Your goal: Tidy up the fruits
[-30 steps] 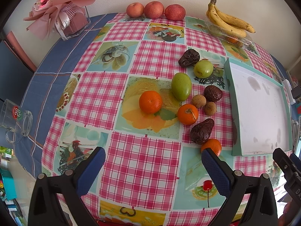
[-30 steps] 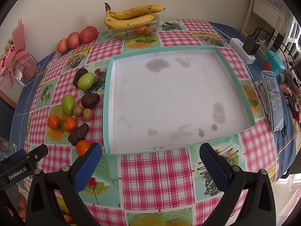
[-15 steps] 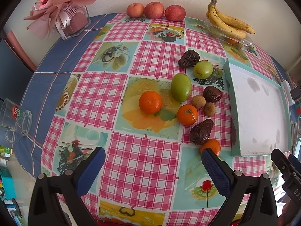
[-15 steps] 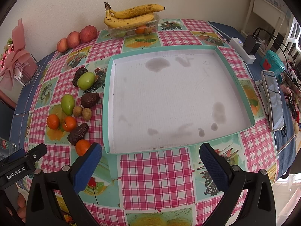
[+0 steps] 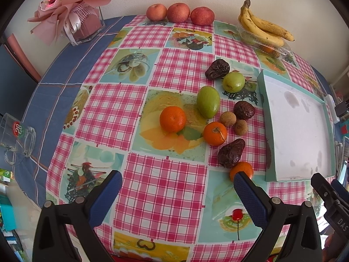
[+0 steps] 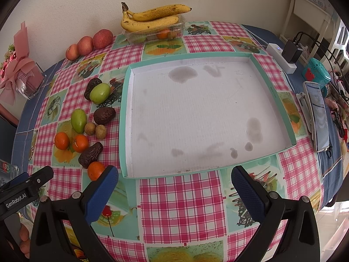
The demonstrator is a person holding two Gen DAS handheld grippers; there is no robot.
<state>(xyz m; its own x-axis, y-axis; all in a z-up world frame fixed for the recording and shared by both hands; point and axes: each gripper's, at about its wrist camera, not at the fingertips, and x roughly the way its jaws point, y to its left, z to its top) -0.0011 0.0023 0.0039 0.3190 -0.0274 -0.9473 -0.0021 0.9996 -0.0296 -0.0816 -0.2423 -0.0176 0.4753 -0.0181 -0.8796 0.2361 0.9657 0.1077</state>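
Note:
A cluster of loose fruit lies on the checked tablecloth left of a shallow teal-rimmed tray (image 6: 272, 91) (image 5: 261, 91) with a bare white floor. It holds oranges (image 5: 172, 119) (image 5: 215, 133) (image 6: 95, 170), green fruits (image 5: 208, 101) (image 5: 233, 82), dark wrinkled fruits (image 5: 231, 152) (image 6: 104, 115) and small brown ones (image 5: 228, 118). My left gripper (image 5: 176, 193) is open above the near cloth, its right finger just in front of the nearest orange (image 5: 243, 168). Open and holding nothing, my right gripper (image 6: 174, 183) hovers before the tray's near rim.
Apples (image 5: 178, 12) line the back wall beside bananas (image 6: 152, 18) on a clear punnet. A boxed pink bouquet (image 5: 76, 21) stands back left, a glass mug (image 5: 16, 133) at the left edge. A phone (image 6: 317, 113) and power strip (image 6: 281, 57) lie right of the tray.
The left wrist view has drifted slightly, so the tray sits a little further left in it. The fruit has not moved, and both grippers have stayed open.

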